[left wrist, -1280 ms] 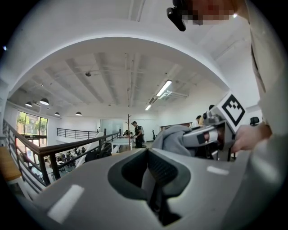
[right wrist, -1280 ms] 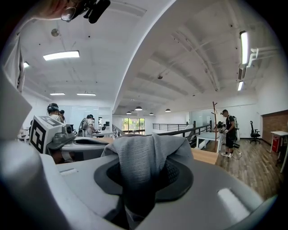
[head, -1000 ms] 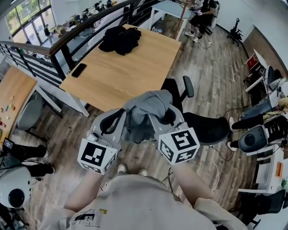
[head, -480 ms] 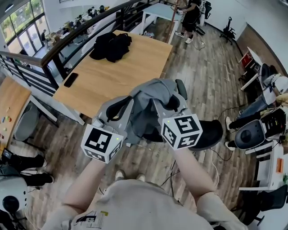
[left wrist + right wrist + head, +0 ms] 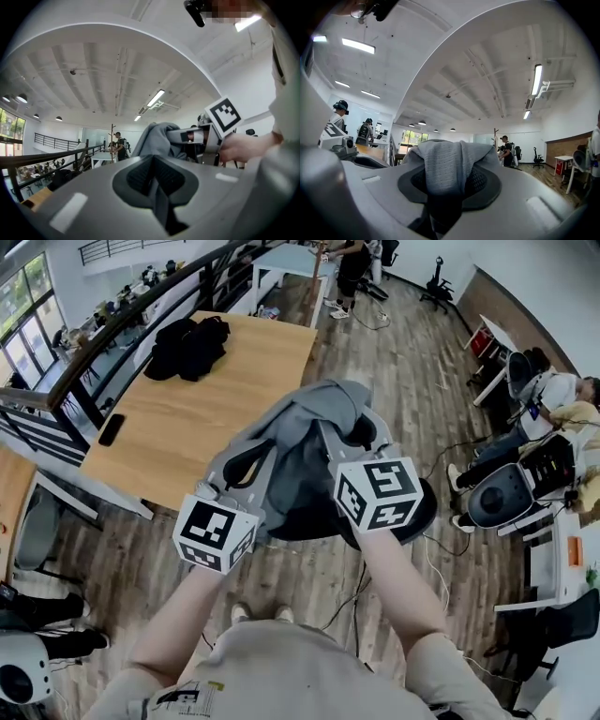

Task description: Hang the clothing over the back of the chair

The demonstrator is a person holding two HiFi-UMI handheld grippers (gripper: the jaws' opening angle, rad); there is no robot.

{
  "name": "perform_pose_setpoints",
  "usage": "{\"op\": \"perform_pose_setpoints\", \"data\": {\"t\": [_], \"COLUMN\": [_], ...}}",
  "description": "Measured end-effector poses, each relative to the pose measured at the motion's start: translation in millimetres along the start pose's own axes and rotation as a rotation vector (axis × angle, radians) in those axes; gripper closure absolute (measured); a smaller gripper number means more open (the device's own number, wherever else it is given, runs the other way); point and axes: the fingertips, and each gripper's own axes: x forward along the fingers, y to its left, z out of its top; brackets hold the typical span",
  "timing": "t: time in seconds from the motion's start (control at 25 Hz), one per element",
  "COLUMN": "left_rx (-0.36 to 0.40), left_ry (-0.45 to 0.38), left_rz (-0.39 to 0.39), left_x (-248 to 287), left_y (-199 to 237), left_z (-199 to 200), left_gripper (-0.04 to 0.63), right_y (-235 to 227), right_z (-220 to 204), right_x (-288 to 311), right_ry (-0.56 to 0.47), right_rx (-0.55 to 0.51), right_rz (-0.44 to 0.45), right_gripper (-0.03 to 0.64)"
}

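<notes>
An open-plan office is indicated: a large wooden table (image 5: 187, 418) is set beside a black railing (image 5: 75, 152), swivel office chairs (image 5: 438, 287) are scattered over plank flooring (image 5: 403, 390), and strip lights (image 5: 536, 79) are mounted on the white ceiling.

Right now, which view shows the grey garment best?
The head view: most of the grey garment shows, bunched above the chair. The right gripper view shows only a fold pinched in the right gripper; the left gripper view, a bunched part beyond its jaws.
</notes>
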Motion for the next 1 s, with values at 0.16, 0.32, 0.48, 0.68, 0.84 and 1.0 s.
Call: {"op": "perform_pose_setpoints", "data": {"t": [0.16, 0.32, 0.48, 0.68, 0.84, 1.0], "left_rx": [-0.005, -0.001, -0.011, -0.028, -0.040, -0.046], "left_ry": [-0.001, 0.006, 0.041, 0.091, 0.116, 0.118], "left_rz": [-0.047, -0.102, -0.137, -0.157, -0.171, -0.184], "left_x": [28.3, 52.2, 68.0, 85.1, 92.0, 94.6], "left_y": [-18.7, -41.4, -60.9, -78.5, -91.1, -98.6], "left_z": [-2.7, -9.3, -25.3, -47.7, -58.2, -61.2], "left_gripper": [0.595, 0.595, 0.595, 0.595, 0.595, 0.595], "right_y": [-35.3, -64.2, -83.0, -101.7, -100.6, -99.9], "right_z": [-7.6, -24.3, -48.9, -75.6, -90.5, -89.5], "right_x": [-13.2, -25.6, -44.2, -64.4, -77.0, -88.9], "right_ry": [0.011, 0.026, 0.069, 0.127, 0.183, 0.182], "right_rx": [-0.014, -0.037, -0.019, 0.015, 0.025, 0.037], "right_rz": [-0.062, -0.113, -0.155, -0.182, -0.156, -0.150], "right_gripper": [0.488, 0.488, 0.488, 0.488, 0.486, 0.486]}}
